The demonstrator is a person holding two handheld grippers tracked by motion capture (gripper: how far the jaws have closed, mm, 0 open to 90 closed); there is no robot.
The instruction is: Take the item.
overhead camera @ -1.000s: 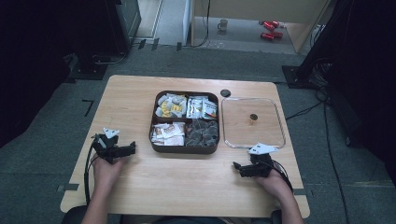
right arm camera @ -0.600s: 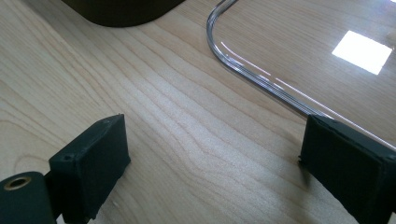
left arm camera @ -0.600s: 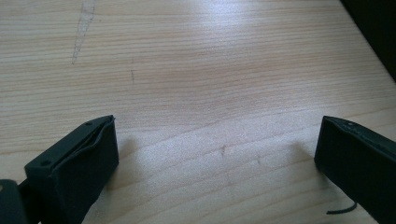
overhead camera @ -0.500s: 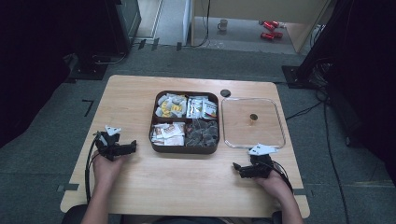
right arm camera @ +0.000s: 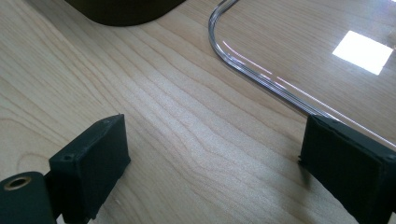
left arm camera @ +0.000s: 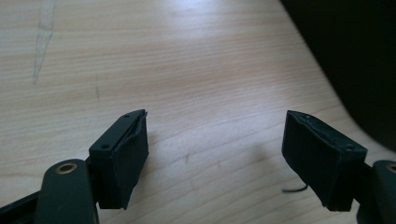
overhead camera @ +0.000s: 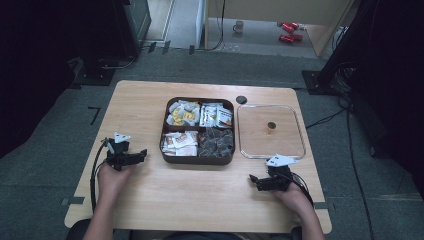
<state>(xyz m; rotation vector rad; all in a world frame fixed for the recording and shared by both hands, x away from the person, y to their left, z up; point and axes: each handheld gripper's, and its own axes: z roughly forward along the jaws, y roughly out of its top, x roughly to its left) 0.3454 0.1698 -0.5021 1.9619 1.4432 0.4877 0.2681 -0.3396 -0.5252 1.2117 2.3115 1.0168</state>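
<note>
A dark brown four-compartment tray [overhead camera: 199, 160] sits mid-table, holding several wrapped snacks and sachets. To its right lies a clear square lid [overhead camera: 270, 131] with a small brown knob [overhead camera: 271, 127]. My left gripper [overhead camera: 141, 155] rests low on the table left of the tray, open and empty; its jaws stand wide apart over bare wood [left arm camera: 210, 154]. My right gripper [overhead camera: 254, 182] sits near the front right, just below the lid, also open and empty. In the right gripper view the lid's clear rim [right arm camera: 243, 60] curves past the far jaw, and the tray's dark corner [right arm camera: 126, 11] shows at top.
A small black disc [overhead camera: 241, 99] lies on the table behind the tray. The wooden table [overhead camera: 200, 200] has bare space along its front and left. Beyond the far edge the floor holds cables, a mug [overhead camera: 239, 26] and red items [overhead camera: 287, 31].
</note>
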